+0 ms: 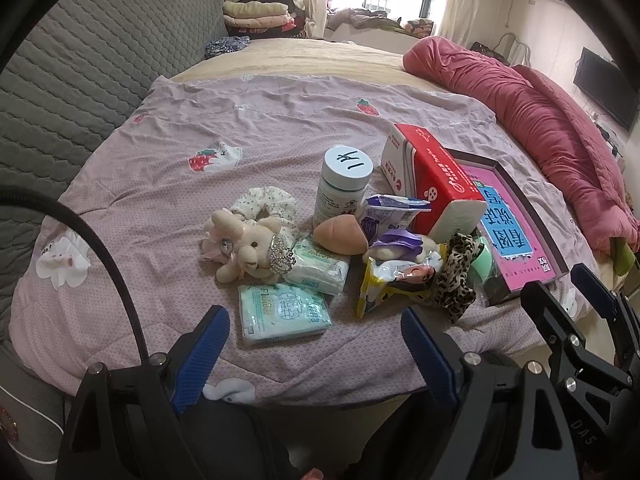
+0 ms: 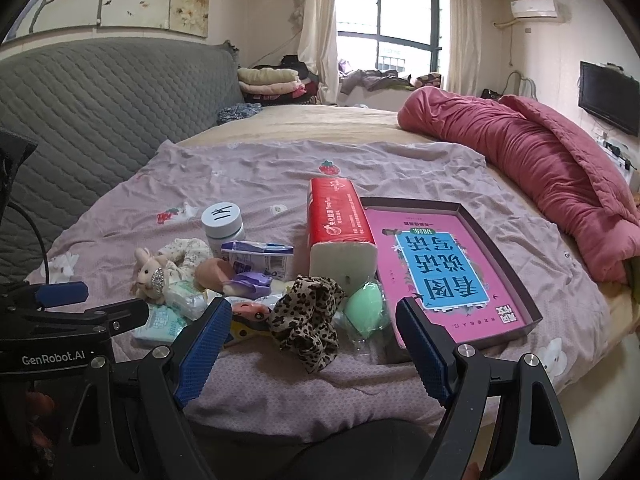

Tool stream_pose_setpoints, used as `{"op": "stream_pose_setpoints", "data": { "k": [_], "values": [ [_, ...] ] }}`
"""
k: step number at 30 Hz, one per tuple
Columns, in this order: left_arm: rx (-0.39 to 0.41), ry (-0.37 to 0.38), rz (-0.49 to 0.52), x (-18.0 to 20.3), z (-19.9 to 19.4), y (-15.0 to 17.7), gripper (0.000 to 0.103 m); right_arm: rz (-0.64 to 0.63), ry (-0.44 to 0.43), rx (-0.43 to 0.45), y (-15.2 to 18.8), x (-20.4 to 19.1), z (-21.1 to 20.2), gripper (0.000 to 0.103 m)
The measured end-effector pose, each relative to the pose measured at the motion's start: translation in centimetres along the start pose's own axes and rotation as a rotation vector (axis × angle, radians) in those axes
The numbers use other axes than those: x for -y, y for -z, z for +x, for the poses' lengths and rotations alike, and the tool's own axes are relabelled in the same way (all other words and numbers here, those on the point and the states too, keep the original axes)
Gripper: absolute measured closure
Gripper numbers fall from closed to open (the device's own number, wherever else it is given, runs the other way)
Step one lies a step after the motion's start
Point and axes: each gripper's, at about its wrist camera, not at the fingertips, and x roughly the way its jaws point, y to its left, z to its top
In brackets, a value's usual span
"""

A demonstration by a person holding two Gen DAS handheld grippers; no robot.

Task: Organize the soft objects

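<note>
Both grippers hover over the near edge of the lilac quilt (image 1: 168,168), holding nothing.

Left gripper (image 1: 314,354): blue-padded fingers spread wide apart, nothing between them. Just beyond its fingers lies a pale green tissue pack (image 1: 282,312), with a second tissue pack (image 1: 318,266) touching it on the far side.

Right gripper (image 2: 314,344): fingers likewise wide apart and empty, pointed toward the leopard-print scrunchie (image 2: 310,316) and the green sponge (image 2: 364,308) just beside it.

Soft objects sit in one loose cluster near the quilt's near edge: plush rabbit (image 1: 250,250) with a beaded crown at the cluster's left, leaning on a floral scrunchie (image 1: 266,202); tan plush piece (image 1: 340,236) in the middle; purple fabric item (image 1: 396,242) next to it; yellow wrapper (image 1: 394,284) in front.

Behind the cluster stand a white bottle (image 1: 344,186), upright, lid handwritten, and a red tissue brick (image 1: 432,184). A shallow box (image 2: 494,248) holding a pink book lies toward the quilt's right edge, touching the red brick. A rolled red duvet (image 2: 540,168) lies well apart, along the bed's right side.
</note>
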Motion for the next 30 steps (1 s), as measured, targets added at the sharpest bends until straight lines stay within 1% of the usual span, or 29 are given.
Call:
{"op": "stream_pose_setpoints", "data": {
  "k": [20,24,30],
  "values": [
    [-0.010,0.006,-0.008,-0.3,0.2,0.1,0.016,-0.002,0.001,-0.001,0.0,0.0,-0.1,0.018],
    [-0.019,0.014,-0.027,-0.6,0.5,0.1,0.016,0.002,-0.003,-0.009,0.0,0.0,0.2,0.018],
    [-0.044,0.031,-0.085,-2.1,1.3,0.0,0.016,-0.010,-0.017,-0.050,0.4,-0.5,1.9,0.018]
  ]
}}
